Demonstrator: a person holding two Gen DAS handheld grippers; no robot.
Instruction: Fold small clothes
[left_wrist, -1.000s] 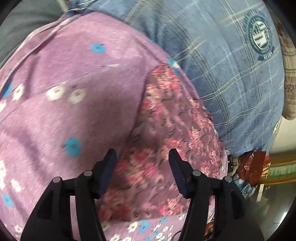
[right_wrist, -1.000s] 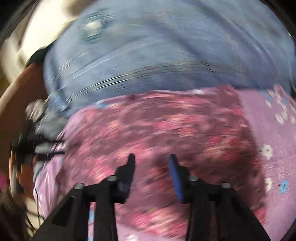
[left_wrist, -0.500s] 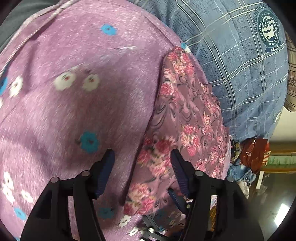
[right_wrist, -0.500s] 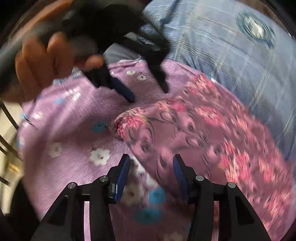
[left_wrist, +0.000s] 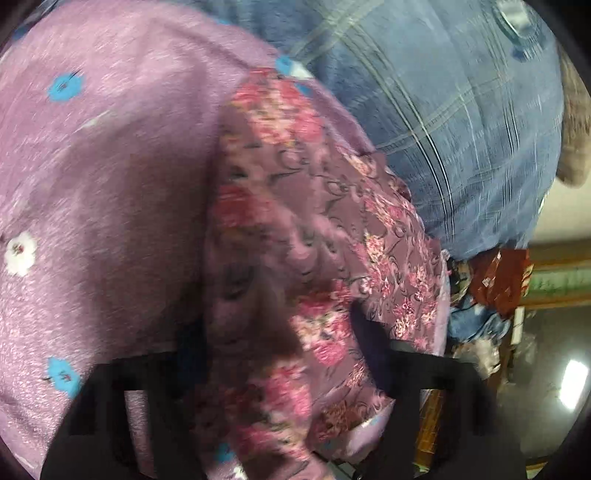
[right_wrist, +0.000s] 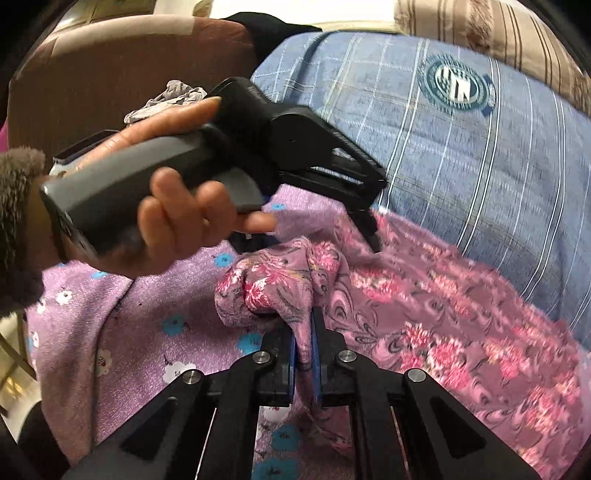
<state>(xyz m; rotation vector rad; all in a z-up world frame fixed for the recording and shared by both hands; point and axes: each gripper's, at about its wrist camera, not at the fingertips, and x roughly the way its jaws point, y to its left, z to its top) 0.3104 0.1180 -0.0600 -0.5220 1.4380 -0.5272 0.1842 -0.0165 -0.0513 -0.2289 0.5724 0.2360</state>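
the right gripper (right_wrist: 303, 345) is clamped on a bunched fold of the floral cloth (right_wrist: 424, 317), its jaws having just been closing with the fabric pinched between the blue pads (right_wrist: 316, 354). the left gripper (left_wrist: 277, 343) is blurred in its own view; its jaws have just been closing with the same cloth between them, but a firm grip cannot be told. it is held by a hand (right_wrist: 173, 206). the cloth is spread on a purple flowered sheet (right_wrist: 122, 332), beside a blue checked pillow (right_wrist: 461, 147).
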